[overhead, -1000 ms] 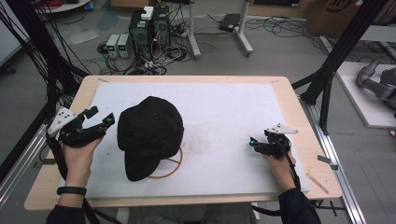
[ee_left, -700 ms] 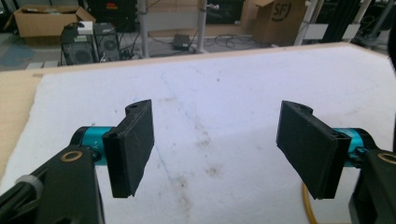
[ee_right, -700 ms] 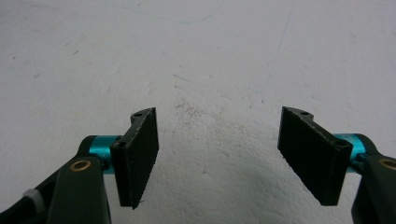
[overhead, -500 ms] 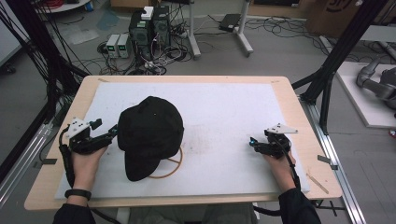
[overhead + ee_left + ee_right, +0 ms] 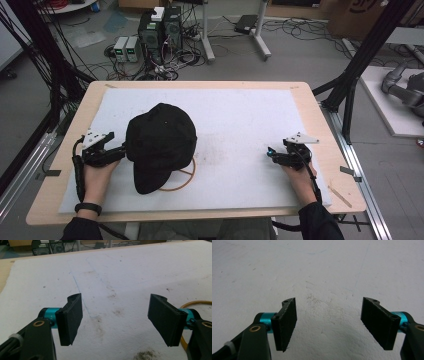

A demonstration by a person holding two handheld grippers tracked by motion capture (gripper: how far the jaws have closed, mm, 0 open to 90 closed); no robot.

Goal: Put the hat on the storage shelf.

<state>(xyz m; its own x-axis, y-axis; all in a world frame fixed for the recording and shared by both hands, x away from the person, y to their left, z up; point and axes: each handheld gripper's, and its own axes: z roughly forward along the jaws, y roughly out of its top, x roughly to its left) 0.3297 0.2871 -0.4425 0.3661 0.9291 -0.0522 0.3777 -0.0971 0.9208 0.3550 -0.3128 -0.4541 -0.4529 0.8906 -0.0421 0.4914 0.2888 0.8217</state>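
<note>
A black baseball cap [image 5: 160,142] lies on the white mat [image 5: 240,125], left of centre, brim toward the front edge. An orange ring [image 5: 187,175] pokes out from under its right side, and an arc of the ring [image 5: 195,303] appears at the right of the left gripper view. My left gripper [image 5: 117,152] is low on the mat, its tips right at the cap's left side; its jaws [image 5: 117,312] stand wide open with only mat between them. My right gripper [image 5: 272,155] rests far to the right, also open [image 5: 329,315] and holding nothing.
The wooden table edge [image 5: 320,120] frames the mat. The mat is stained and carries a faint blue line [image 5: 82,300]. Computers and cables [image 5: 160,30] sit on the floor beyond the table, and black frame posts [image 5: 360,65] stand at the right.
My left gripper has moved right and toward the front edge, up to the cap's left side. The right gripper and the cap have stayed put.
</note>
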